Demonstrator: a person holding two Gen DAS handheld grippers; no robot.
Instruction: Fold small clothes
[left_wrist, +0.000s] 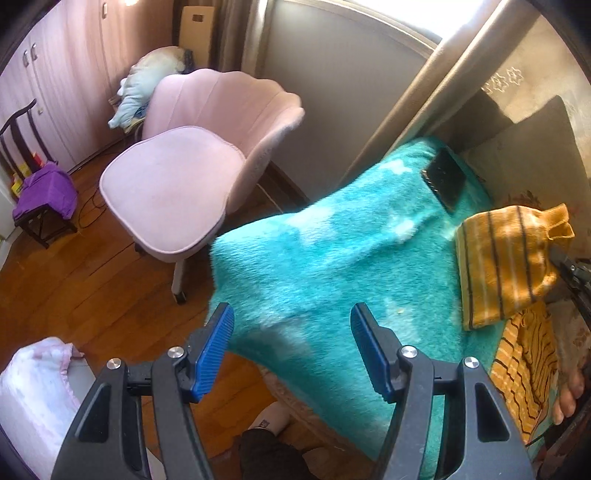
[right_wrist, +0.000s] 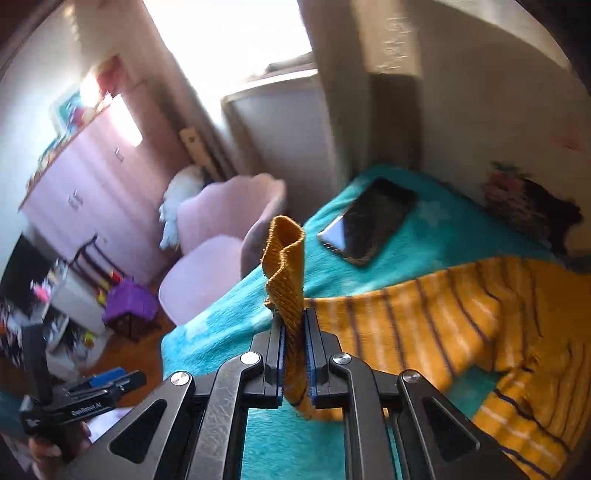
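Note:
An orange striped knit garment (right_wrist: 454, 321) lies on a turquoise fluffy blanket (right_wrist: 207, 332). My right gripper (right_wrist: 294, 321) is shut on its ribbed orange cuff (right_wrist: 286, 258), which sticks up between the pads, lifted above the blanket. In the left wrist view the same garment (left_wrist: 506, 269) hangs folded over at the right, with the right gripper's black tip (left_wrist: 569, 266) pinching it. My left gripper (left_wrist: 291, 321) hovers open over the blanket's (left_wrist: 332, 258) near edge, with nothing between its blue pads (left_wrist: 212, 354). The left gripper (right_wrist: 107, 384) also shows low left in the right wrist view.
A black phone (left_wrist: 445, 181) lies on the blanket near the wall, the phone (right_wrist: 369, 221) beyond the cuff. A pink chair (left_wrist: 177, 184) stands beside the bed on the wooden floor. A dark stool with purple cloth (left_wrist: 44, 195) is farther left. A bare foot (left_wrist: 570, 391) rests at the right.

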